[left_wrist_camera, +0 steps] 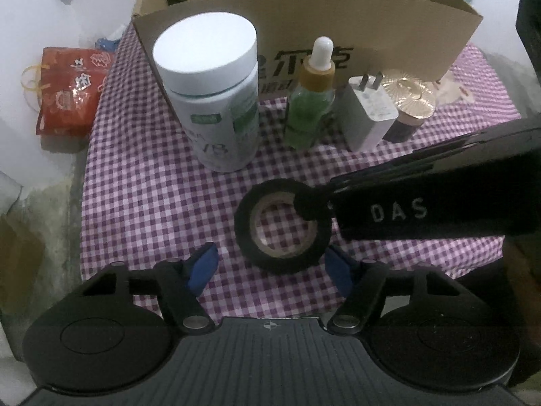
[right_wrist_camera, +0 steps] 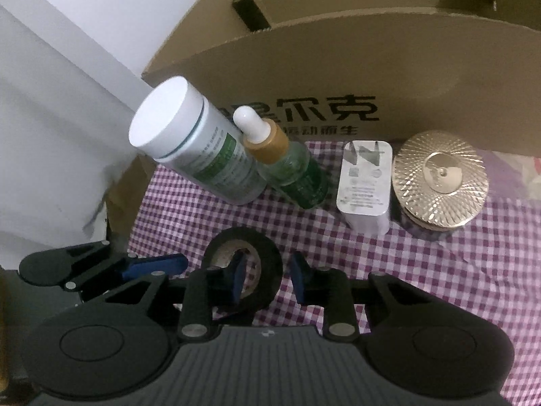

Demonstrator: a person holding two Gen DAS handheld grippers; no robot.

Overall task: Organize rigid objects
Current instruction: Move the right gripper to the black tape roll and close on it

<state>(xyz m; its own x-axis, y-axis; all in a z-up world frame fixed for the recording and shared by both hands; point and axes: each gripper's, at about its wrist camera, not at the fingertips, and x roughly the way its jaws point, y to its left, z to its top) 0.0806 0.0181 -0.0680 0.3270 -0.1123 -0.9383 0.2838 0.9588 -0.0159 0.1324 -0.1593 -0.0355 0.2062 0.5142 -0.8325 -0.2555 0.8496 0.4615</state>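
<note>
My cloth [left_wrist_camera: 152, 186] is purple-and-white check. The tape roll [left_wrist_camera: 282, 226] is black, my pads [right_wrist_camera: 238, 275] blue. White-capped bottle [left_wrist_camera: 211, 91], green dropper bottle [left_wrist_camera: 311, 108] with white bulb, white charger [right_wrist_camera: 367, 186], gold ribbed lid [right_wrist_camera: 439, 176], brown box [right_wrist_camera: 372, 67]; the jar beneath looks dark, perhaps purple.

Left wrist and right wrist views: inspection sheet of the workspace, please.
Surface: purple checked cloth.
Job's things: black tape roll lying flat; white bottle, green dropper bottle, white charger and gold-lidded jar stand in a row before the cardboard box.
Clutter: red bag off the cloth's left edge.
Grippers: left gripper open, facing the roll; right gripper open, one finger in the roll's hole, one outside.
Cables: nothing seen.
Surroundings: white wall.
</note>
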